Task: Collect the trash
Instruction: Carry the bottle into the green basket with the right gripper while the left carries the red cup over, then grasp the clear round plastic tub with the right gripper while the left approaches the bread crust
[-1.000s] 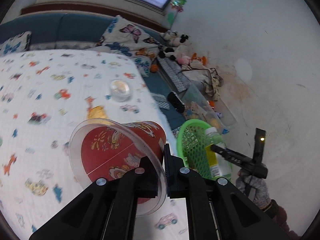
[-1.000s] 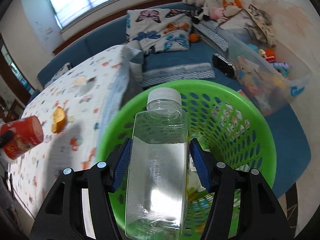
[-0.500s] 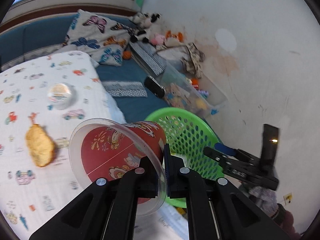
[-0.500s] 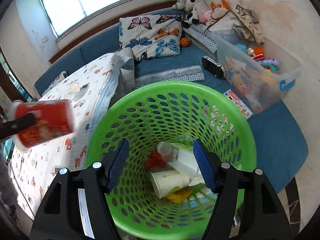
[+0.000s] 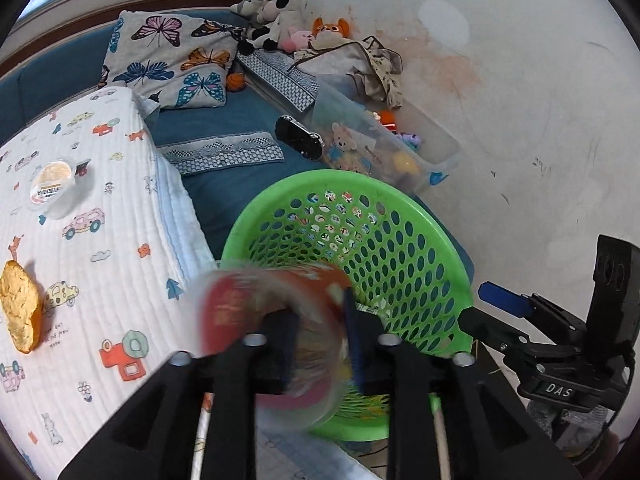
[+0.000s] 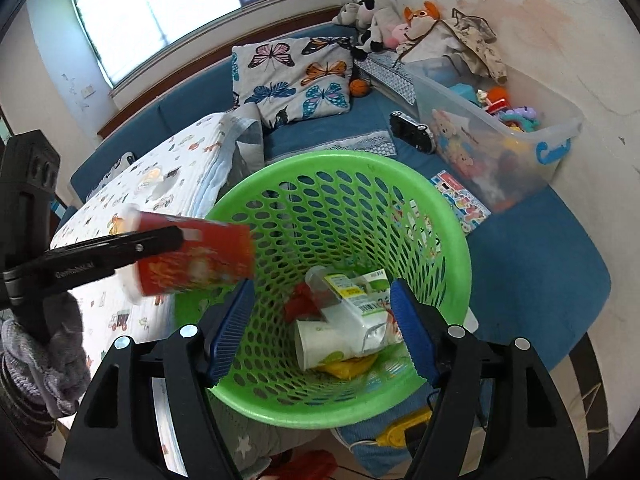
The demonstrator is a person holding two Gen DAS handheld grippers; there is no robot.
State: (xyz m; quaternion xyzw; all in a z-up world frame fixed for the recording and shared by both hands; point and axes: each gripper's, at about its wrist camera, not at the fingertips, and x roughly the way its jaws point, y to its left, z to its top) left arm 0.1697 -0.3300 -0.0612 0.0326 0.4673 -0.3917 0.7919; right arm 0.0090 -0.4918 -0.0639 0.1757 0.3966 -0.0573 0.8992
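A green perforated basket [image 5: 340,176] [image 6: 332,158] stands beside the bed. Just above its near rim my left gripper [image 5: 320,320] [image 6: 176,236] is opening. The red printed cup [image 5: 248,308] [image 6: 200,260] shows blurred between the parting jaws, and the pads no longer pinch its clear rim. My right gripper [image 6: 320,296] [image 5: 474,304] hangs over the basket's other side, still opening, with nothing between its blue pads [image 6: 234,320]. Inside the basket lie a clear bottle [image 6: 352,292], a white paper cup [image 6: 316,340] and other scraps.
On the patterned white blanket [image 5: 100,280] lie a piece of bread [image 5: 18,308] and a small lidded clear tub [image 5: 54,188]. A clear toy bin [image 6: 500,140], a butterfly pillow [image 5: 172,60] and plush toys [image 6: 380,20] line the wall behind the basket.
My left gripper swung from over the blanket to the basket's rim and parted its jaws, and the cup went blurry. The right gripper released the bottle, which now lies in the basket.
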